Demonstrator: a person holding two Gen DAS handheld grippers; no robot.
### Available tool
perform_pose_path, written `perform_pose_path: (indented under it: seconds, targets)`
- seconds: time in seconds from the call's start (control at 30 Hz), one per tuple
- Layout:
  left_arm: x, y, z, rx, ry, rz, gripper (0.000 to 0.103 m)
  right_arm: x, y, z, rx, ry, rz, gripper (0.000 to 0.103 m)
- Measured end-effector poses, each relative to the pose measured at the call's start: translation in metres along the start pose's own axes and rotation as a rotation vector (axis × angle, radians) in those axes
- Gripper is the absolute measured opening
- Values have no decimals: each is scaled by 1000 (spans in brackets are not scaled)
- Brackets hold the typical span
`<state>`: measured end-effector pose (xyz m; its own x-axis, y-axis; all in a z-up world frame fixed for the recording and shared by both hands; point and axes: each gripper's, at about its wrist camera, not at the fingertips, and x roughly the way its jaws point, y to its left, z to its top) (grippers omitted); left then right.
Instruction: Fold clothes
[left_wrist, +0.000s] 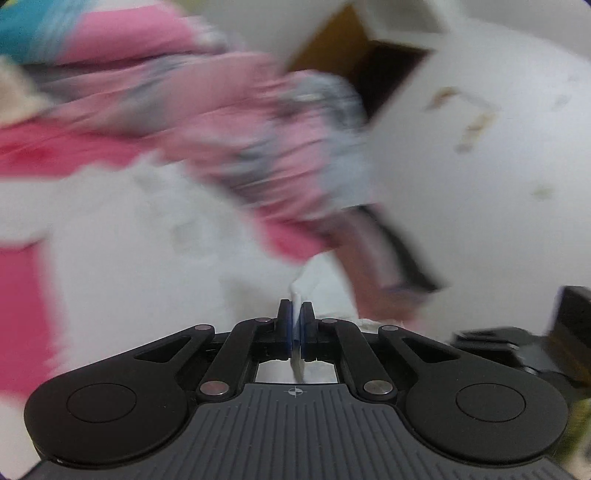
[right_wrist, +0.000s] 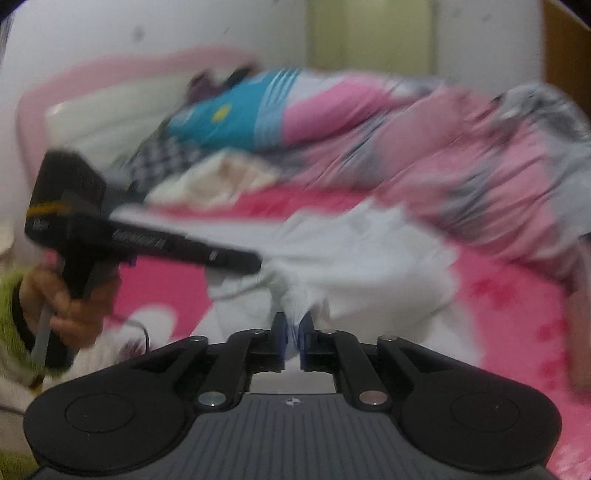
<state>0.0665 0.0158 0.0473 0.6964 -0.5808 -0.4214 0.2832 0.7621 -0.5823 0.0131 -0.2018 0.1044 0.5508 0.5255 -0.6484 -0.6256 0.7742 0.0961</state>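
right claw (right_wrist: 291, 328) pinching white garment (right_wrist: 369, 258)

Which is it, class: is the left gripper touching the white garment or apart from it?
Touching. The left wrist view shows the left gripper shut on a fold of the white garment, cloth pinched between its fingers.

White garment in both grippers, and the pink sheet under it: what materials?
White garment: looks like thin, soft matte woven or knit cloth, possibly cotton; it bunches into fine pleats where the right gripper pinches it, and the left gripper grips a thin edge. Pink bed sheet: matte printed fabric with darker floral marks. Motion blur hides the weave, so the fibre is uncertain.
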Motion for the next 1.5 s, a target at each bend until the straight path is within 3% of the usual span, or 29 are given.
perform_pose_path:
  seconds: [0.07,0.13,0.23,0.47,0.5,0.6,0.7,0.8,0.87,0.93,1.13,1.23,1.33,1.5]
  targets:
    - [-3,35,-23,-60,52,119,2,39,11,-23,50,96,77,21]
    - [-7,61,-36,-132,65,167,2,74,15,-52,135,180,138,22]
    - [-14,99,-56,-241,84,239,2,87,6,-78,296,203,168,22]
    - [-26,109,-61,-312,23,191,2,93,-26,-98,607,118,234,24]
    - [-22,109,-62,-321,22,188,2,94,-31,-99,647,103,245,26]
    - [-24,109,-62,-345,20,175,2,107,-39,-101,760,84,299,46]
    - [-28,111,-64,-367,18,165,2,127,-38,-103,826,98,344,47]
    - [-29,113,-66,-385,21,152,2,142,-37,-106,860,87,365,45]
    - [-29,111,-67,-390,25,139,2,143,-36,-105,859,61,369,36]
    - [-31,109,-67,-398,27,114,2,137,-37,-104,846,38,363,3]
    - [-31,91,-71,-406,43,4,2,101,-38,-93,771,-46,322,1]
    - [-20,83,-77,-349,82,18,2,82,-38,-88,705,-59,280,1]
    - [-8,80,-87,-315,136,53,2,85,-34,-93,673,0,226,1]
    - [-8,68,-91,-247,154,14,2,71,-29,-96,618,-5,157,1]
